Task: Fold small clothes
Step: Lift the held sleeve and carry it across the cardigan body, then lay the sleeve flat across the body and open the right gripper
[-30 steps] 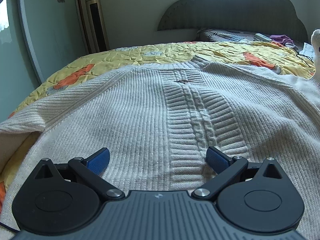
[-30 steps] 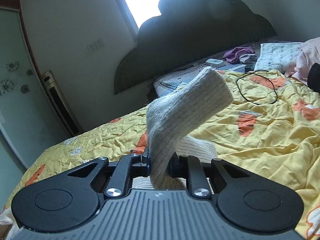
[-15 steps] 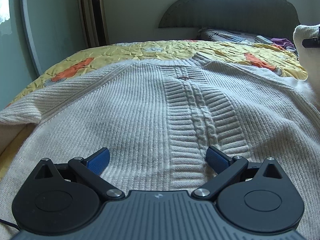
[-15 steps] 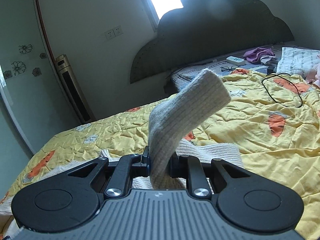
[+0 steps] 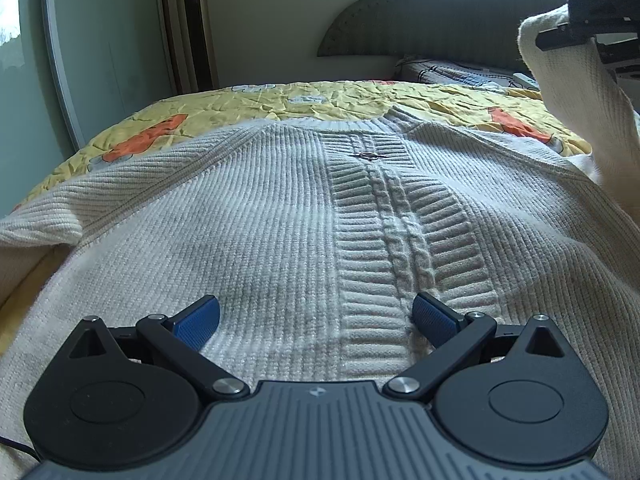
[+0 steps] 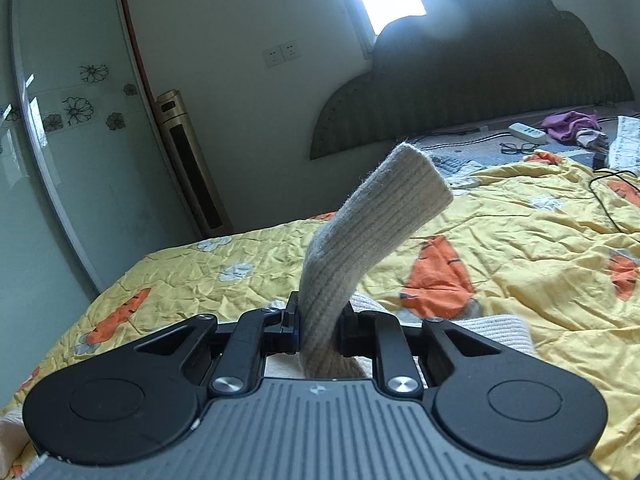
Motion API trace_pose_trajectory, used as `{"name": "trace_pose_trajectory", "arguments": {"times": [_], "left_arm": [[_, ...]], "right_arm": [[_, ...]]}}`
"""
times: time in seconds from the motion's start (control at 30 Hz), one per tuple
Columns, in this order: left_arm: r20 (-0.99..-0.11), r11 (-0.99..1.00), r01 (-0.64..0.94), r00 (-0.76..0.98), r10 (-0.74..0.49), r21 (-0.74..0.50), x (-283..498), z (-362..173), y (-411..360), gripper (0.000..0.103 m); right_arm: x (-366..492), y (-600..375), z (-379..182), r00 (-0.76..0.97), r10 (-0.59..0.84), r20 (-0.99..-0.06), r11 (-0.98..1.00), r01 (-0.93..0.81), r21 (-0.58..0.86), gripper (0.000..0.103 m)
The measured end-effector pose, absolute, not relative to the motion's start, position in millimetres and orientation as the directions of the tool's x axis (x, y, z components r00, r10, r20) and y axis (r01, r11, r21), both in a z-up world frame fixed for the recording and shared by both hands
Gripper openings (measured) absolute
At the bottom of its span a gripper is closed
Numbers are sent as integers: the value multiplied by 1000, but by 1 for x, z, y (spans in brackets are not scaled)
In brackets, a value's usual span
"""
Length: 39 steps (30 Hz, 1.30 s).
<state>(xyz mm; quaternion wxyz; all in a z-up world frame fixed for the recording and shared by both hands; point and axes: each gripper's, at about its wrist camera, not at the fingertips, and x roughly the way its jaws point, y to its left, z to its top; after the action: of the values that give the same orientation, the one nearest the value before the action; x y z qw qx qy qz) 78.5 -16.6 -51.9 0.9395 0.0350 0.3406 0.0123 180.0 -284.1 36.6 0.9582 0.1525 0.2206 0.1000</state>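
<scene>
Cream ribbed knit fills the left wrist view: a sweater (image 5: 304, 220) lies spread flat on a bed covered by a yellow quilt (image 5: 256, 108) with orange prints, its neckline toward the dark headboard (image 5: 460, 12). A cable-patterned band (image 5: 400, 240) runs down the middle of the sweater. The left gripper (image 5: 316, 316) sits low over the near part of the garment, its blue pads (image 5: 199, 322) spread wide apart, one on the plain ribbing and the other just past the cable band; nothing is pinched between them.

At the upper right of that view, the sleeve (image 5: 576, 88) rises off the bed, lifted by the right gripper (image 5: 588, 32), which shows only in part there.

From the right wrist view, the right gripper (image 6: 319, 332) is clamped on the sleeve (image 6: 360, 248): the knit is squeezed narrow between the jaws, and its cuff end stands up and leans to the right above the quilt. Glasses (image 6: 518, 147) and a white remote (image 6: 527, 131) lie near the headboard, well apart from the sweater.
</scene>
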Motion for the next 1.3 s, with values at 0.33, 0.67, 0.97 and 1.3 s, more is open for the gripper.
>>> {"name": "trace_pose_trajectory", "arguments": {"times": [0.33,0.67,0.97,1.3], "left_arm": [[-639,998,-1,769,38,58,78,-52,-15,103],[-638,998,-1,769,38,58,78,-52,-14,103],[-638,998,-1,769,37,57,78,-52,-14,103],[-638,998,-1,769,37,57,78,-52,-14,103]], "right_arm": [[204,-210,31,825,383,-416,913,-269,308,21],[221,-138,12,734,460,-500,888,-393,240,21],[233,-98,-16,618,448,-646,848,-523,88,28],[231,-119,-11,559,549,-621,814,-527,245,61]]}}
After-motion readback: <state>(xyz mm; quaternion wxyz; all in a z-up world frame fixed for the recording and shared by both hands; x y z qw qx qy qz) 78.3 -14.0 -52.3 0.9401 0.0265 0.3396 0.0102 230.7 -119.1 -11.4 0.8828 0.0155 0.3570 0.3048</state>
